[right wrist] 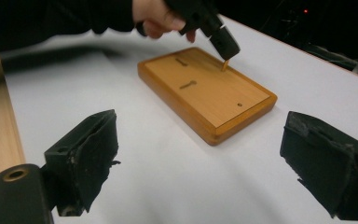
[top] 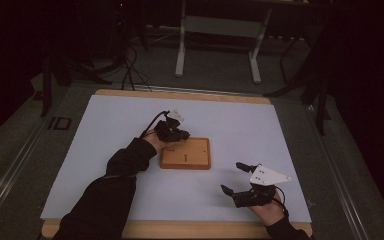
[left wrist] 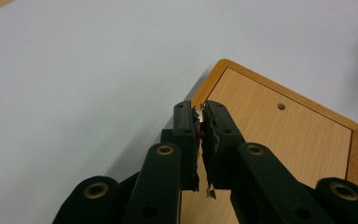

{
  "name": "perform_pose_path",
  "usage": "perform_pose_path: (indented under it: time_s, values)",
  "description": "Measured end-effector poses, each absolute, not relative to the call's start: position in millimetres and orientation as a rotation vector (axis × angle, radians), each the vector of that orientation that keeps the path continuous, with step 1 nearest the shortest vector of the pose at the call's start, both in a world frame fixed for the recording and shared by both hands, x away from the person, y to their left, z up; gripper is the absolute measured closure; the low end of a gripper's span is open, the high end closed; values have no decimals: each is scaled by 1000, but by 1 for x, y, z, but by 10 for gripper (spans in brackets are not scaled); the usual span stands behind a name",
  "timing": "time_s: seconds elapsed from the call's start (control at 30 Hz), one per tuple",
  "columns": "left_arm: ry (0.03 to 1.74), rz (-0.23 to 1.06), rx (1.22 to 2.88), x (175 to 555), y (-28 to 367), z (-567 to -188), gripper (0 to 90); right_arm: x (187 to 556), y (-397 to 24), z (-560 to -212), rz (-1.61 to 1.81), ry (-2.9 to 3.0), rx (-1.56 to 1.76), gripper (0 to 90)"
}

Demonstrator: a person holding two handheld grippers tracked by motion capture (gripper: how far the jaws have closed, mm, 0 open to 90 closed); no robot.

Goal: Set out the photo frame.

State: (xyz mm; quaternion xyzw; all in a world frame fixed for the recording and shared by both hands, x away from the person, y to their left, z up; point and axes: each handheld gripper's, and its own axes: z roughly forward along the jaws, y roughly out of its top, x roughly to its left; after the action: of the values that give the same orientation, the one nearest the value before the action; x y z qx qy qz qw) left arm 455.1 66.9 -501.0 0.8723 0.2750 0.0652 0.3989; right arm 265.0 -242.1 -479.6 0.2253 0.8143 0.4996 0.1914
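Left gripper (top: 179,134): jaws clenched on a small wooden peg (right wrist: 224,65), its tip touching the board.
Right gripper (top: 233,178): jaws released, nothing between them, hovering near the counter's near right edge.
Wooden board (top: 192,155): flat near the middle of the counter (top: 110,130); two slots and a small hole (right wrist: 239,104) show on its face.
Risk: the peg seems to sit slightly tilted, so pressing could jam or snap it.
Risk: the board is unheld and may slide under the push.
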Motion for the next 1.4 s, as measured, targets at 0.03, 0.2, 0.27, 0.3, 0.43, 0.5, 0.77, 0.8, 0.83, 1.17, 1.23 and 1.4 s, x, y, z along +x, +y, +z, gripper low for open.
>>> perform_pose_path:
  time_s: [0.03, 0.2, 0.27, 0.3, 0.43, 0.5, 0.77, 0.8, 0.83, 1.17, 1.23, 1.4]
  values:
    - [699, 160, 2214, 456, 67, -500, 848, 266, -240, -479, 1395, 2302, 612, 107]
    - [724, 131, 2213, 458, 67, -500, 849, 274, -229, -475, 1346, 2337, 538, 107]
    - [734, 124, 2207, 459, 67, -500, 848, 277, -224, -475, 1300, 2353, 509, 108]
    - [740, 122, 2206, 459, 67, -500, 848, 278, -221, -476, 1280, 2358, 497, 112]
    - [750, 112, 2217, 460, 66, -498, 848, 283, -213, -478, 1234, 2382, 458, 127]
    - [755, 105, 2215, 460, 67, -499, 848, 285, -210, -479, 1216, 2372, 437, 133]
    - [760, 54, 2230, 466, 67, -497, 848, 290, -195, -484, 1021, 2392, 303, 195]
    - [775, 40, 2220, 467, 68, -497, 848, 290, -194, -485, 1006, 2395, 283, 200]
    - [777, 31, 2220, 469, 68, -497, 848, 290, -194, -485, 1006, 2395, 283, 200]
    - [803, -34, 2208, 477, 70, -497, 848, 290, -177, -497, 875, 2331, 158, 267]
    - [808, -42, 2206, 478, 70, -497, 848, 289, -172, -500, 834, 2307, 117, 291]
    - [822, -74, 2189, 482, 72, -499, 848, 289, -159, -512, 664, 2249, -3, 338]
